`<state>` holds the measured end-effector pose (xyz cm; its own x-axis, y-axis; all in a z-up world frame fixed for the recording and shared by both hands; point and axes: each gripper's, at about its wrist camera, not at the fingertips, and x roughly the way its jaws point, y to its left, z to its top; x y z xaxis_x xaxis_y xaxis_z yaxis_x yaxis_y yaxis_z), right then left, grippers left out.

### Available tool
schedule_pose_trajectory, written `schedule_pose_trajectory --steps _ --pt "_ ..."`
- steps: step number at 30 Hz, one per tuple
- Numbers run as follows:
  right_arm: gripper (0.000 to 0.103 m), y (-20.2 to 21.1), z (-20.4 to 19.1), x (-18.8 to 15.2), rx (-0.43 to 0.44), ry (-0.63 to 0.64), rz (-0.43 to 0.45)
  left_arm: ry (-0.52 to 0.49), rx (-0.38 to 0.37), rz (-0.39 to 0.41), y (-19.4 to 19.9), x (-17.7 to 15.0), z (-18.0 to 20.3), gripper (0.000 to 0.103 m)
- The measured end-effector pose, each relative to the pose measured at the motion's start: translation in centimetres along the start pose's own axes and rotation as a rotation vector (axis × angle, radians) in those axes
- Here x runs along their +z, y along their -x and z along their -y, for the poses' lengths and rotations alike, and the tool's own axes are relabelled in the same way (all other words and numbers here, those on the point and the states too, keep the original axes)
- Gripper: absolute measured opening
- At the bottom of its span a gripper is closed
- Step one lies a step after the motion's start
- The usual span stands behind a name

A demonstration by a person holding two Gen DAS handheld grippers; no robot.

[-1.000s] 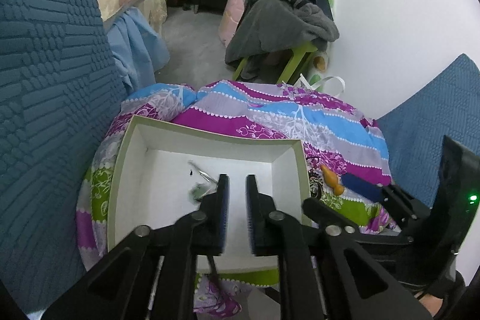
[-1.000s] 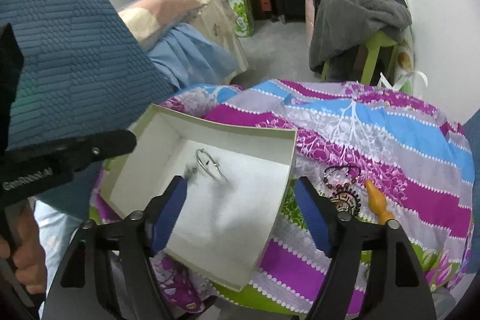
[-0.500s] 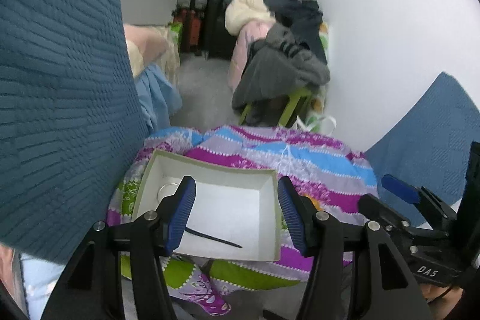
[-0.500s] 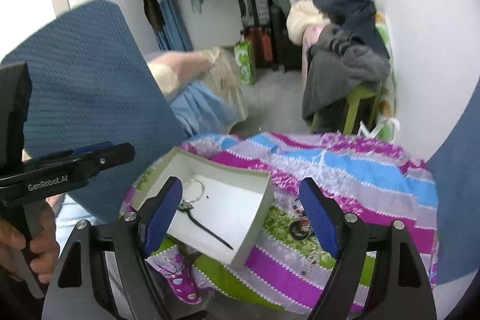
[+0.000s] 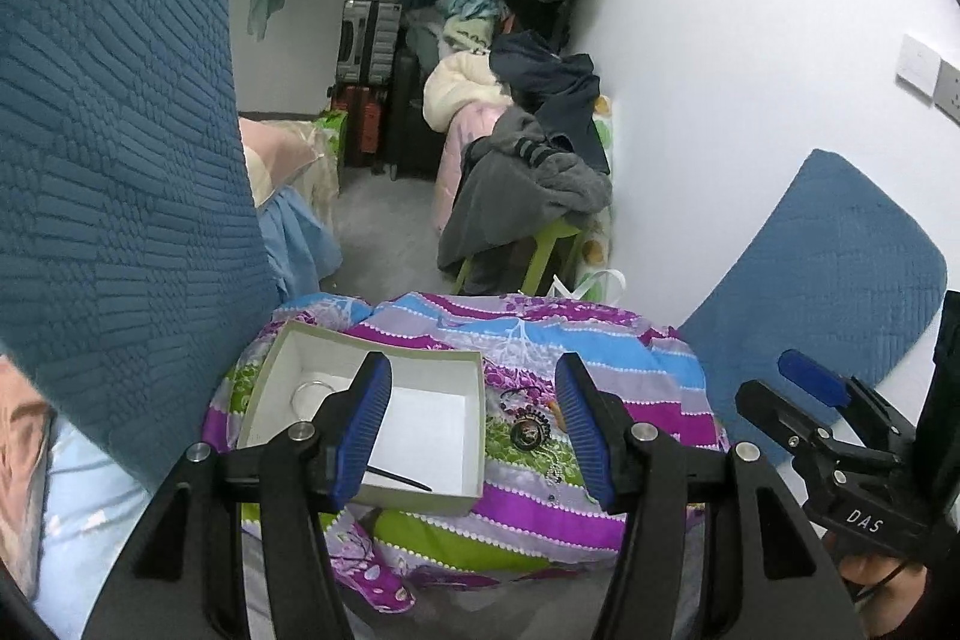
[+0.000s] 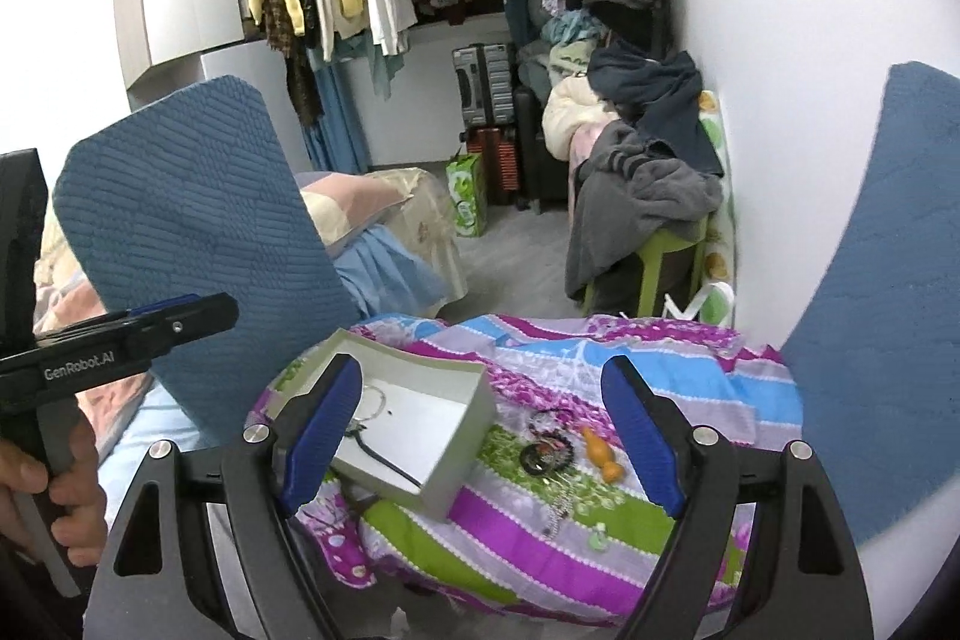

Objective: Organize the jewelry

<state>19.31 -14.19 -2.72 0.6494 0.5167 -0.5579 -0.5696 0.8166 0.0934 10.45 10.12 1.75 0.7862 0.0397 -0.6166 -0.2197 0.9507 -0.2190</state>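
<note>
Behind the left hand-held gripper [image 5: 474,424], spread with nothing between its blue pads after opening, the white box [image 5: 420,424] holds a silver ring [image 5: 312,391] and a black pin [image 5: 399,478]. Right of the box, between the right hand-held gripper's [image 6: 480,436] spread, empty pads, a dark beaded necklace [image 6: 546,445] and an orange piece [image 6: 600,448] lie on the striped cloth [image 6: 600,364].

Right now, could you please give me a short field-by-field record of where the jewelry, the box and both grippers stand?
surface: striped quilt
box: white open box on the quilt
in box: silver ring, thin black piece
outside box: dark beaded jewelry and orange piece, on the quilt beside the box
left gripper: open, nothing between its jaws
right gripper: open, nothing between its jaws
</note>
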Motion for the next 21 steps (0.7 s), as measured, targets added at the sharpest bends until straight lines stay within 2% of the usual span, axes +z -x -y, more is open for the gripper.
schedule_pose_trajectory --steps 9,21 --pt "0.081 2.5 2.3 -3.4 -0.044 0.002 0.018 -0.001 -0.049 0.015 0.5 -3.2 2.8 0.057" --pt "0.081 1.7 5.8 -8.6 -0.095 -0.032 -0.005 -0.011 -0.092 -0.001 -2.2 -7.3 4.5 0.057"
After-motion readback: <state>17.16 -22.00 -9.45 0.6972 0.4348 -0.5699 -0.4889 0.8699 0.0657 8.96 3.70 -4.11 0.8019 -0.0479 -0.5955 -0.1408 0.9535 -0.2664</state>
